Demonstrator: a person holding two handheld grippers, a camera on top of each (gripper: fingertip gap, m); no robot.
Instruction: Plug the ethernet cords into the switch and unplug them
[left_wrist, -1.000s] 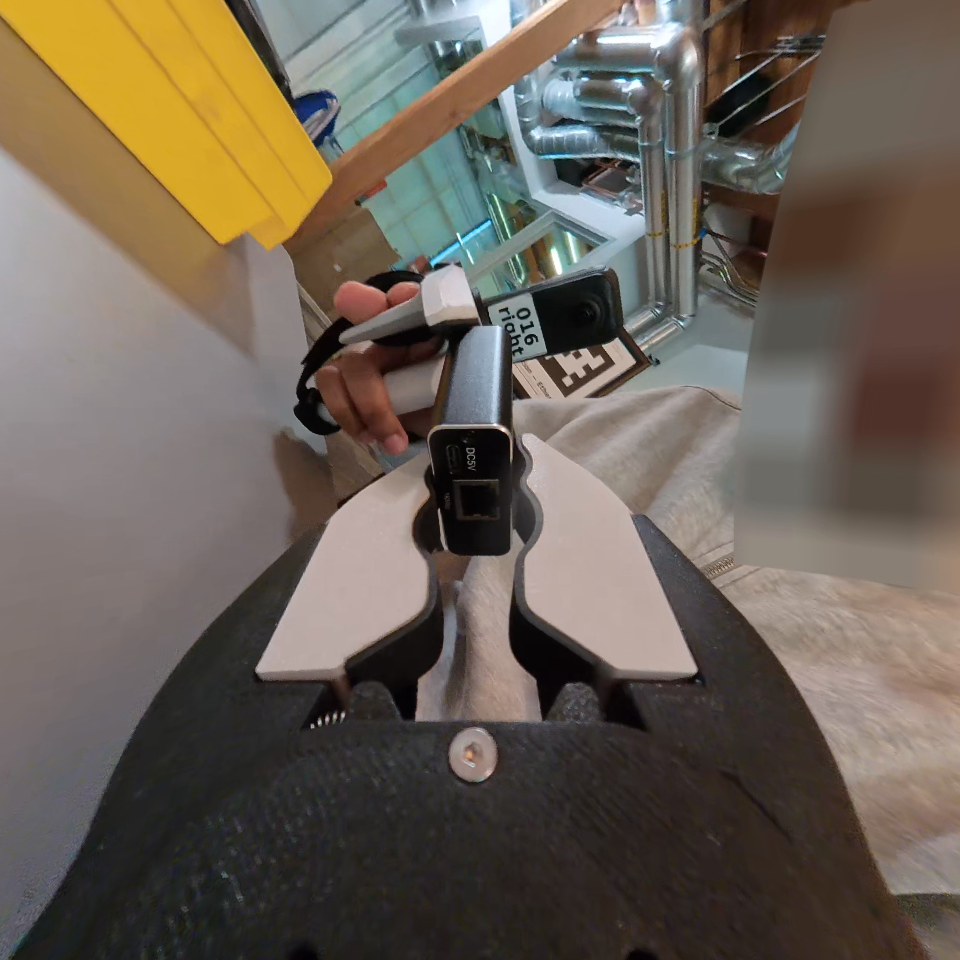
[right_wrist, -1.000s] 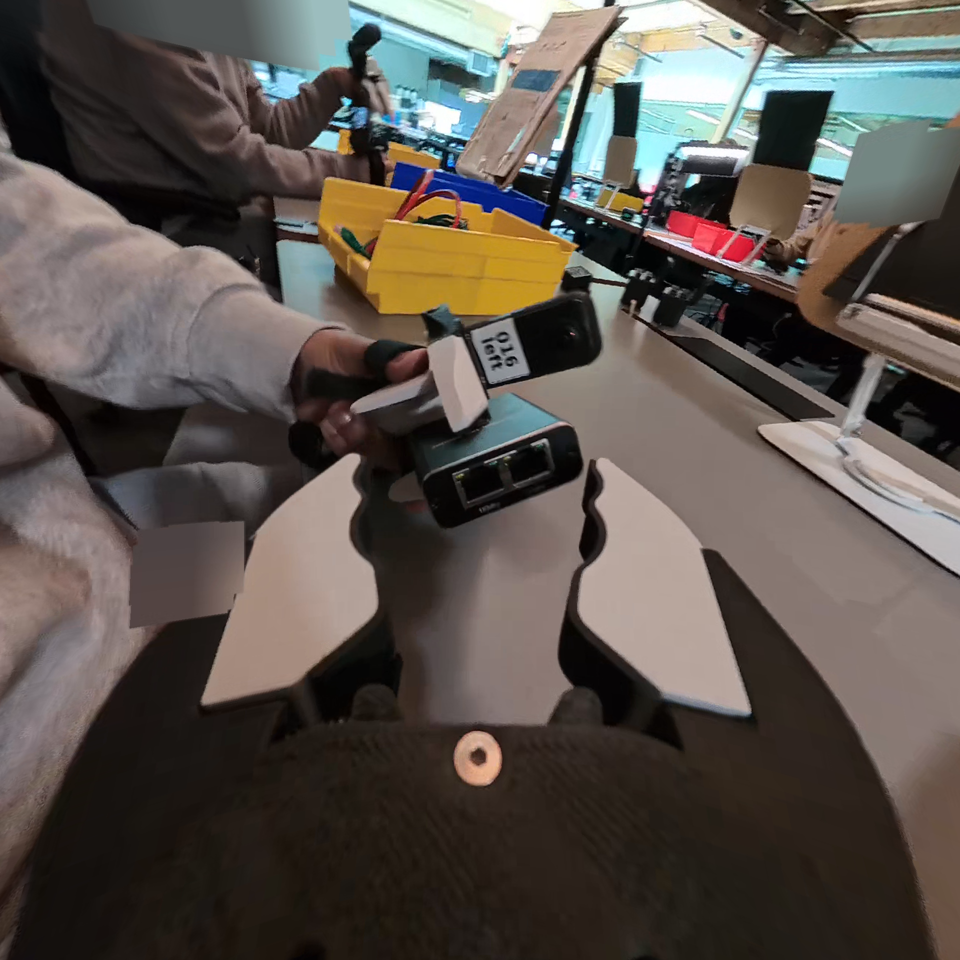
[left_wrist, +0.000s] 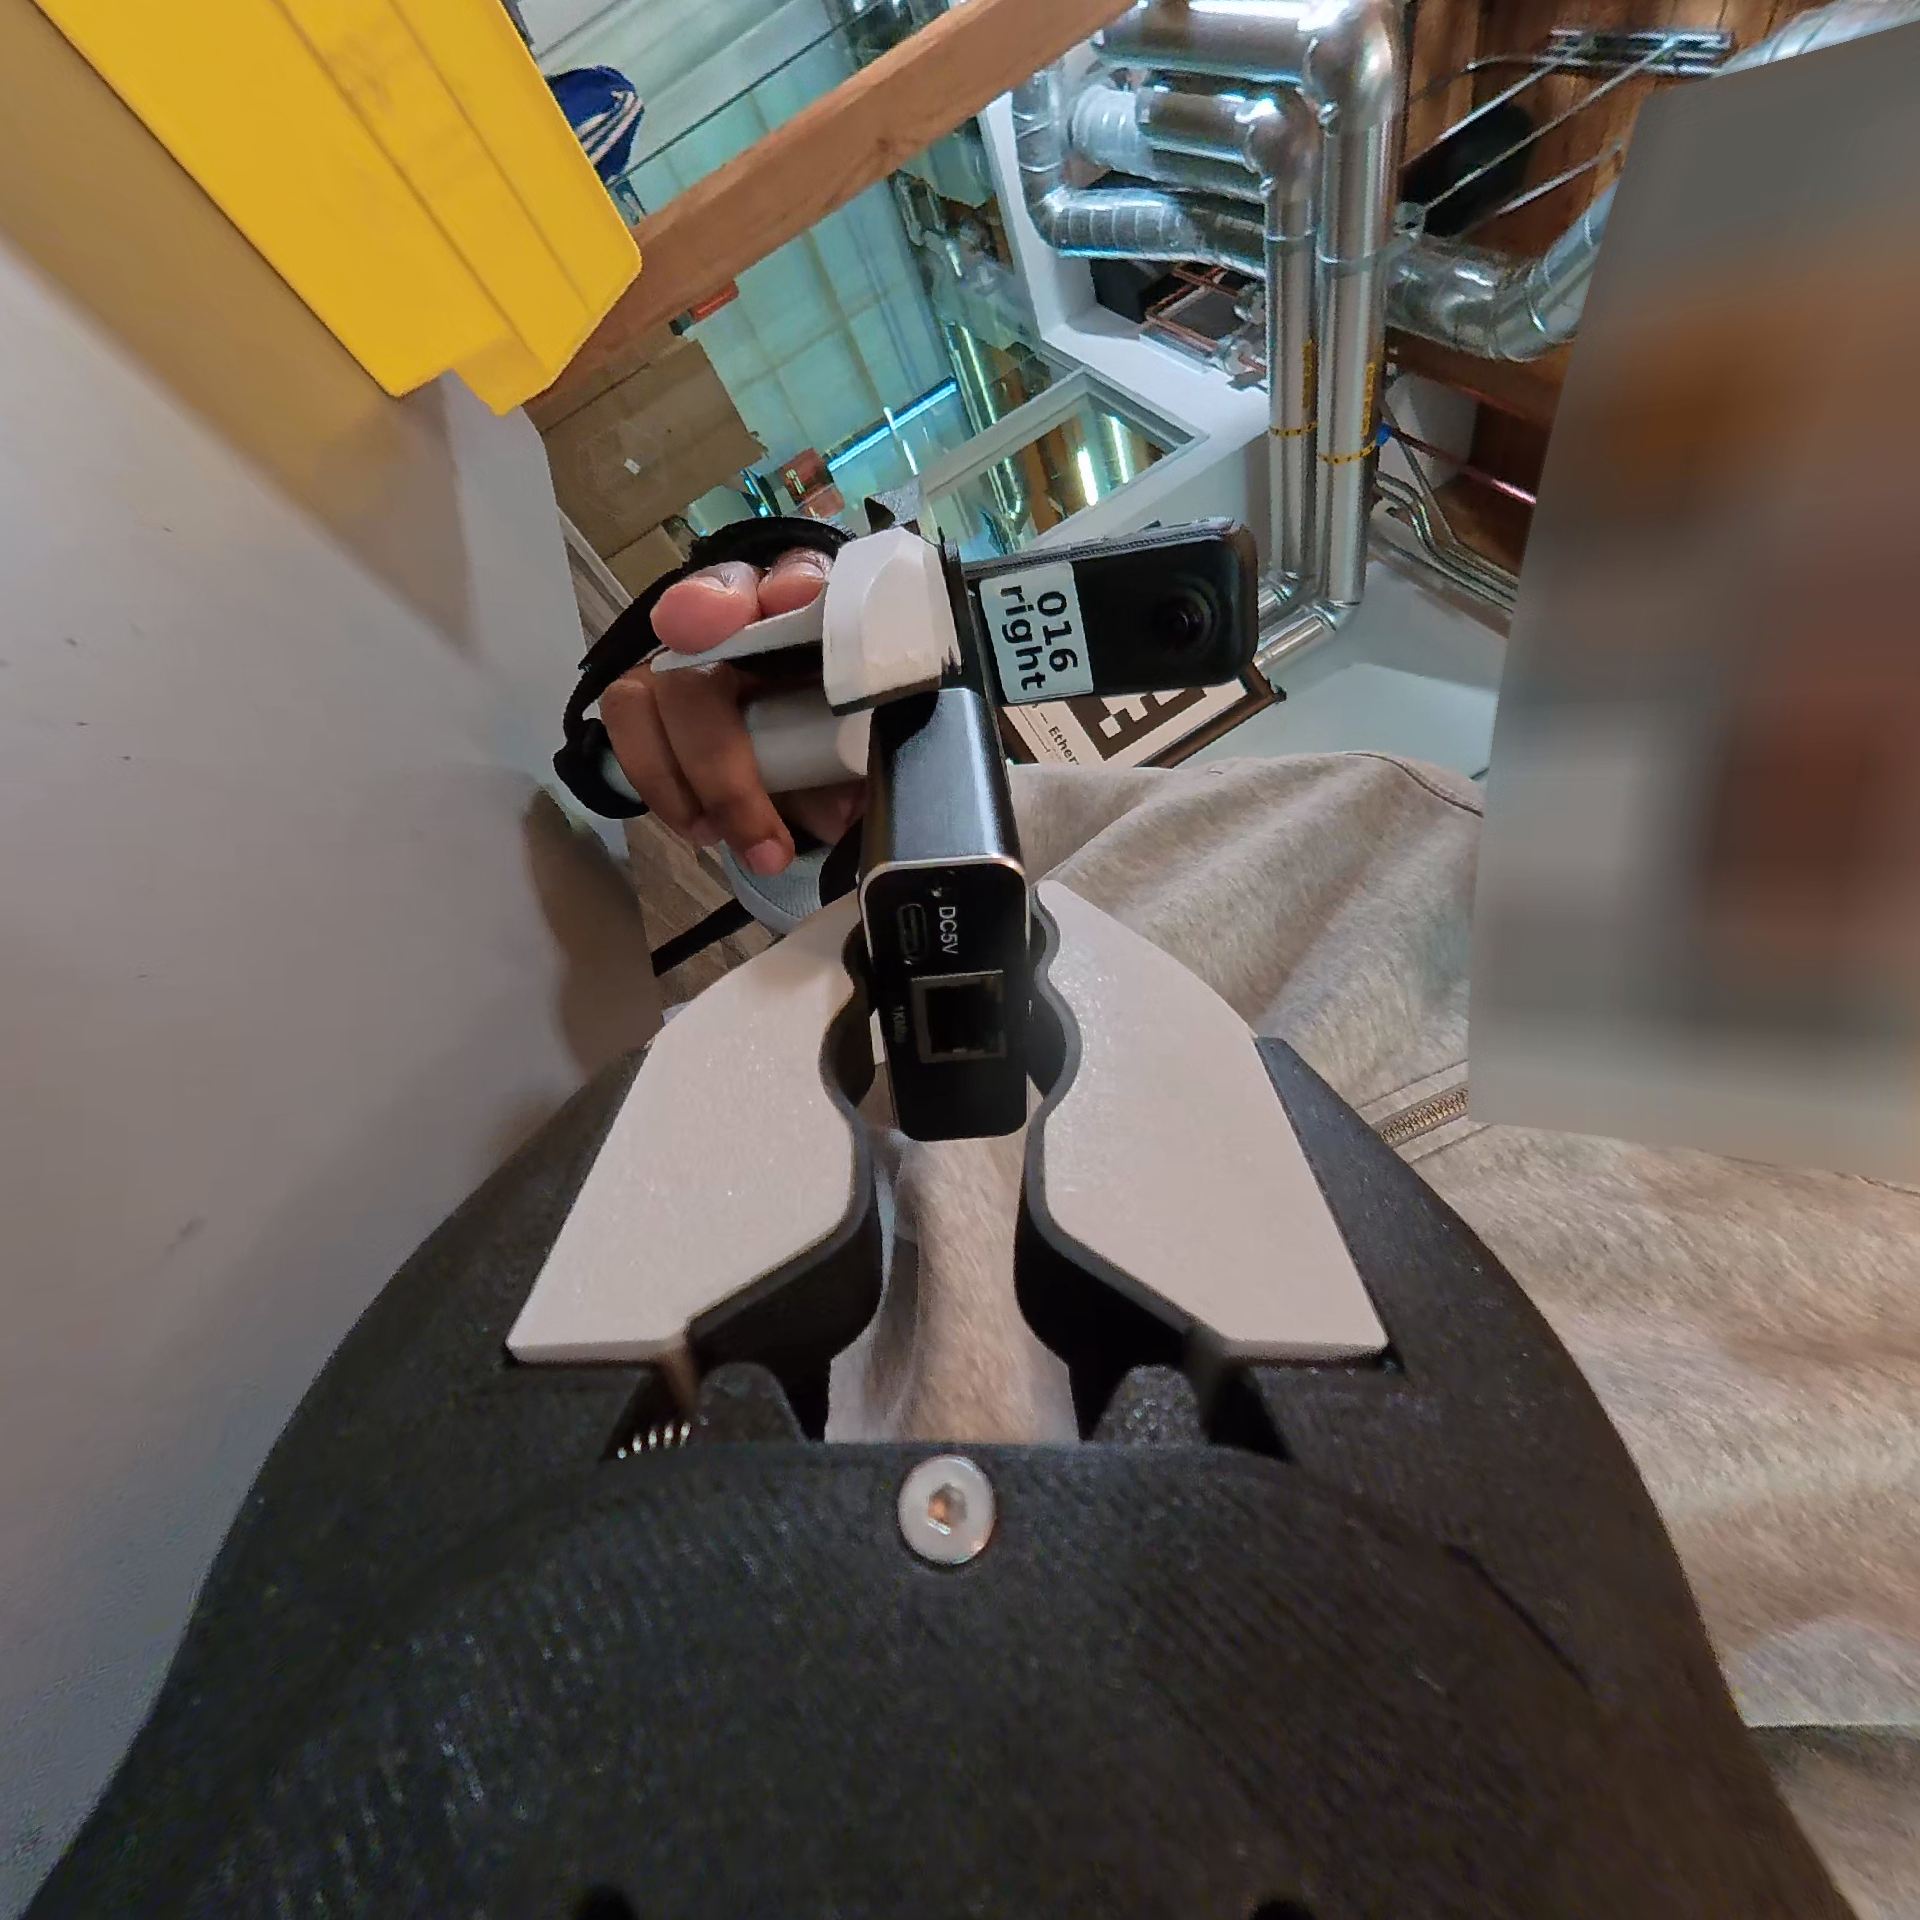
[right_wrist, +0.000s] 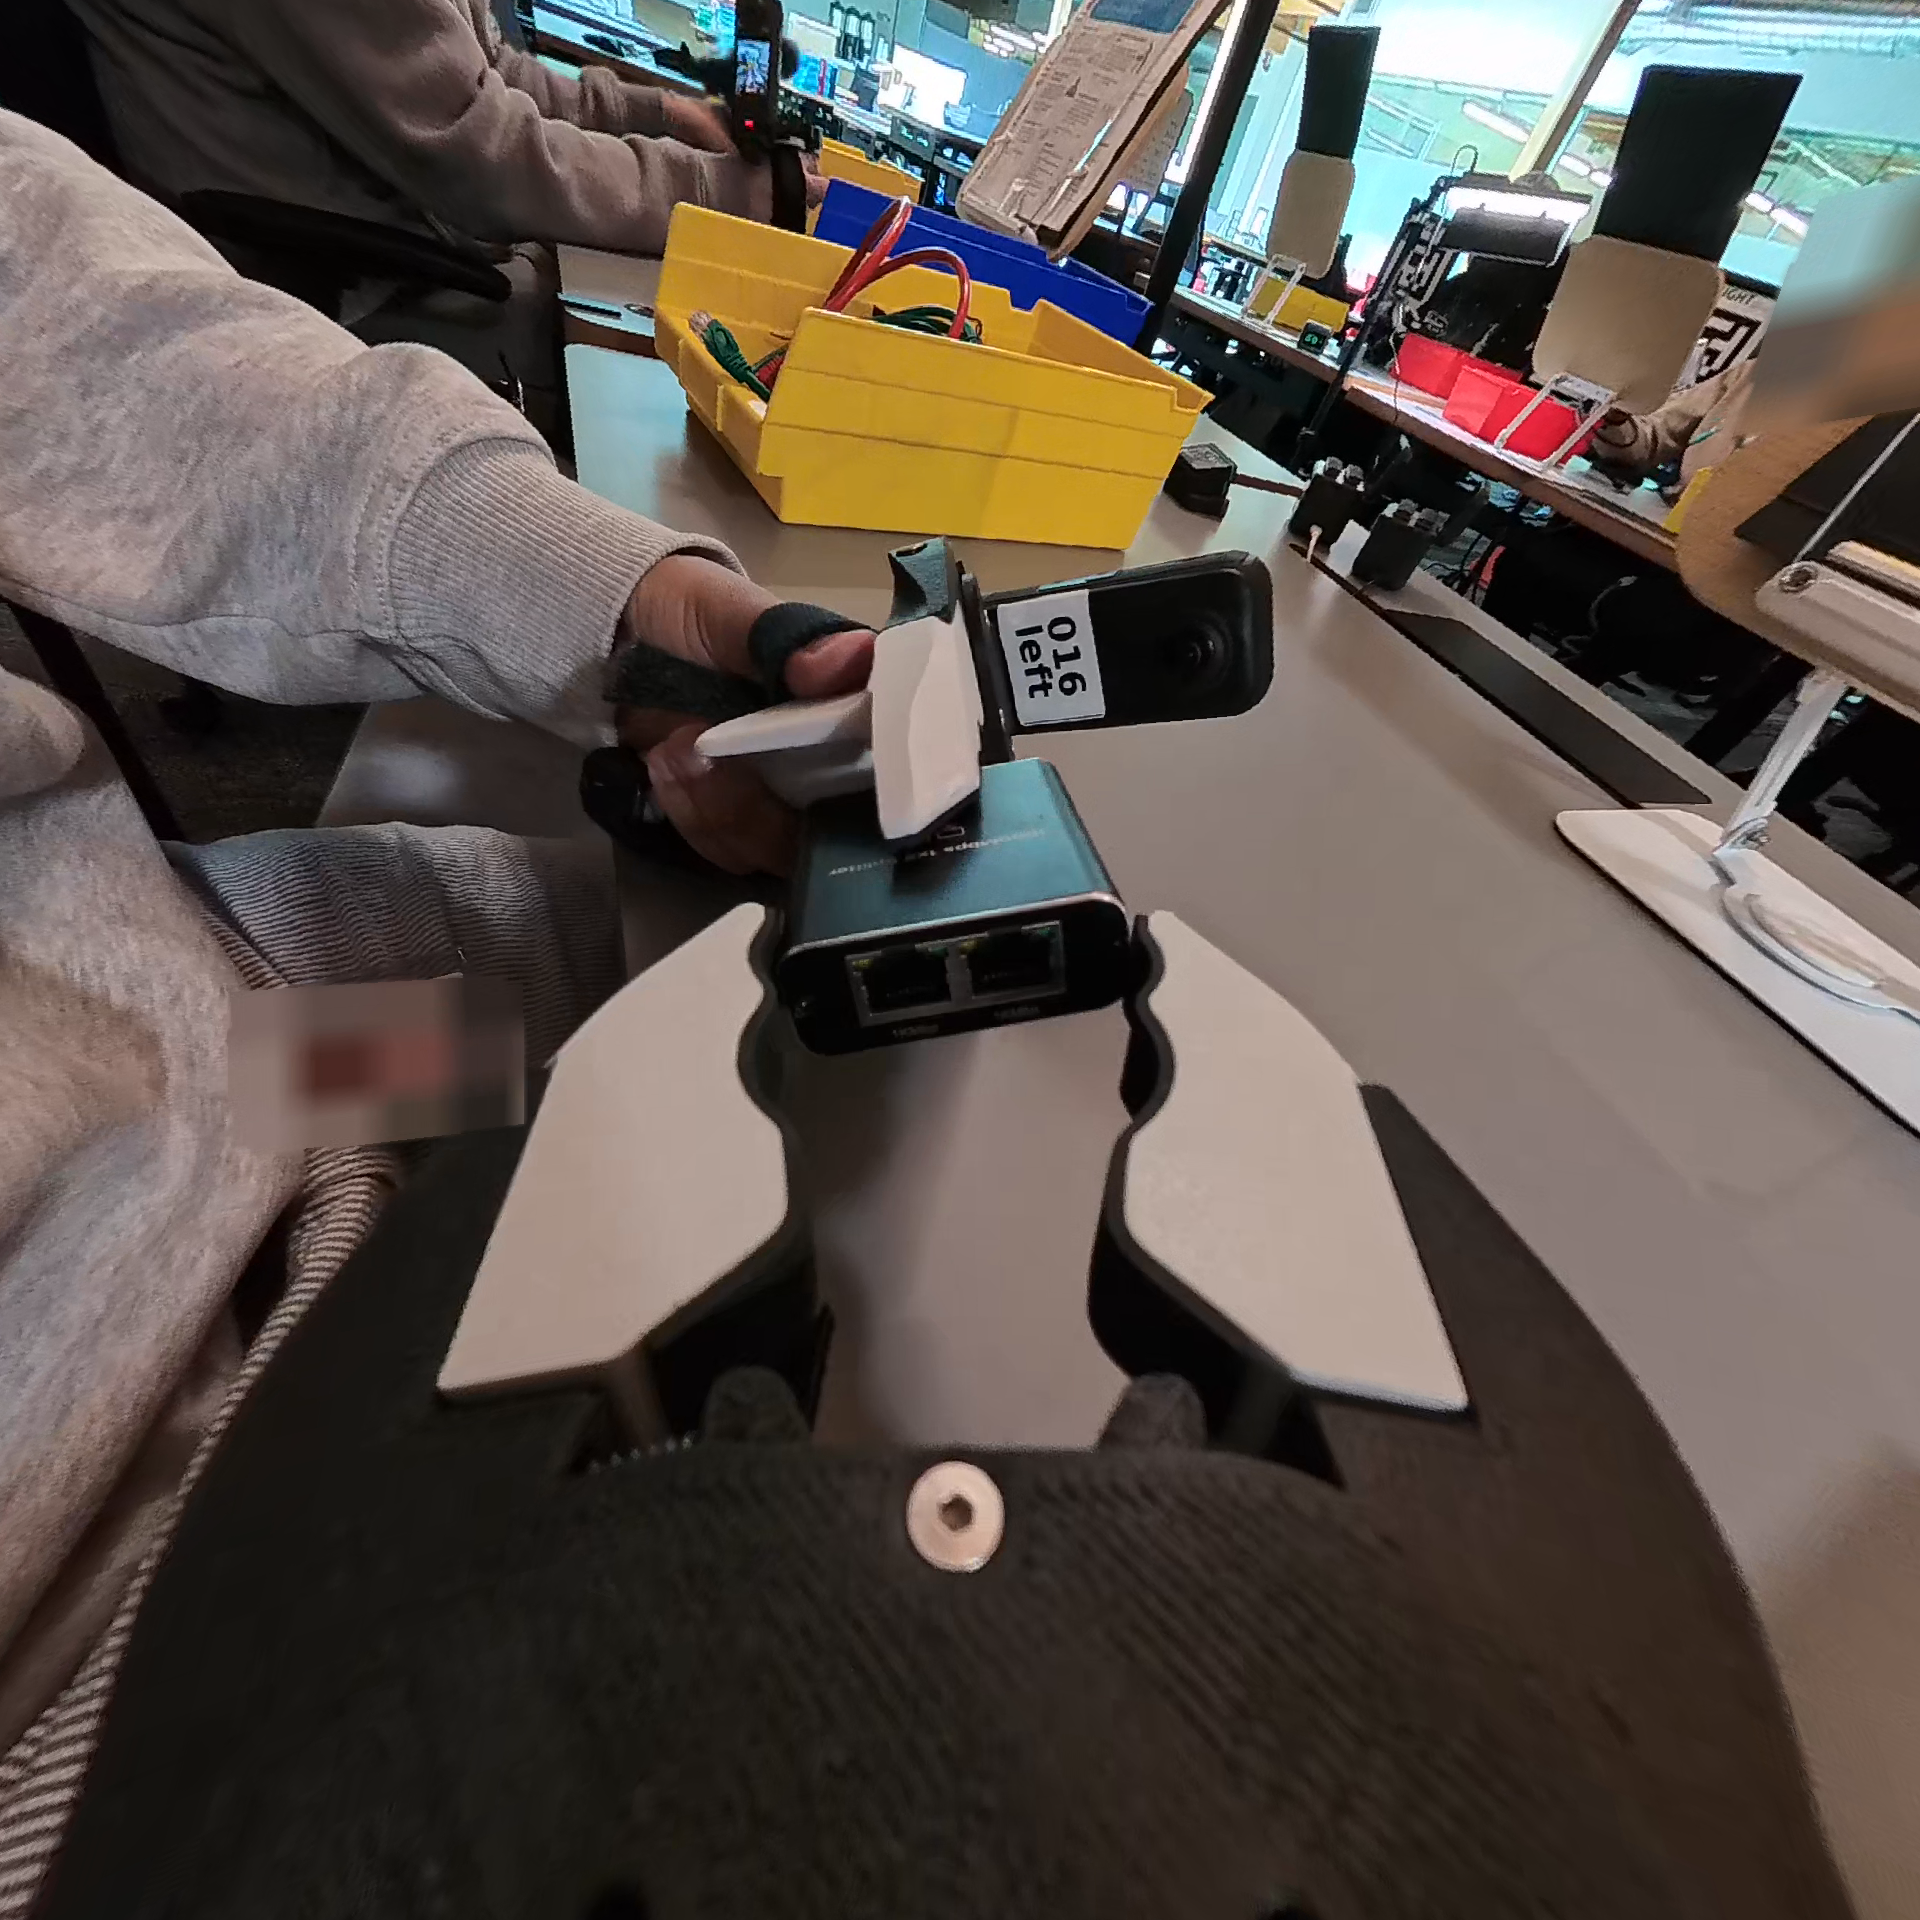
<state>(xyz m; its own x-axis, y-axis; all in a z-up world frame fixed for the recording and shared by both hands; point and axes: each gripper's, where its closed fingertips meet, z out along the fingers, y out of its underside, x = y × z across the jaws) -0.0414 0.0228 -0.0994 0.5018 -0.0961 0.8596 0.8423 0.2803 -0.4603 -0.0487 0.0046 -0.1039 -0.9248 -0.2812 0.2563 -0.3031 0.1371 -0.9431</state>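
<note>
While the left claw (left_wrist: 945, 1023) clamps the small dark metal switch (left_wrist: 940, 935) by its narrow sides, the right claw (right_wrist: 951, 1003) stands wide around its 2-port end.

Held above the grey desk (right_wrist: 1403, 987), the switch shows 1 port toward the left camera and 2 empty ports toward the right. No cord is in hand; red and green cords (right_wrist: 904, 281) lie in the yellow plastic bin (right_wrist: 966, 447) well beyond. Best, I judge, to hold the switch level and steady while the right claw fetches a cord.
</note>
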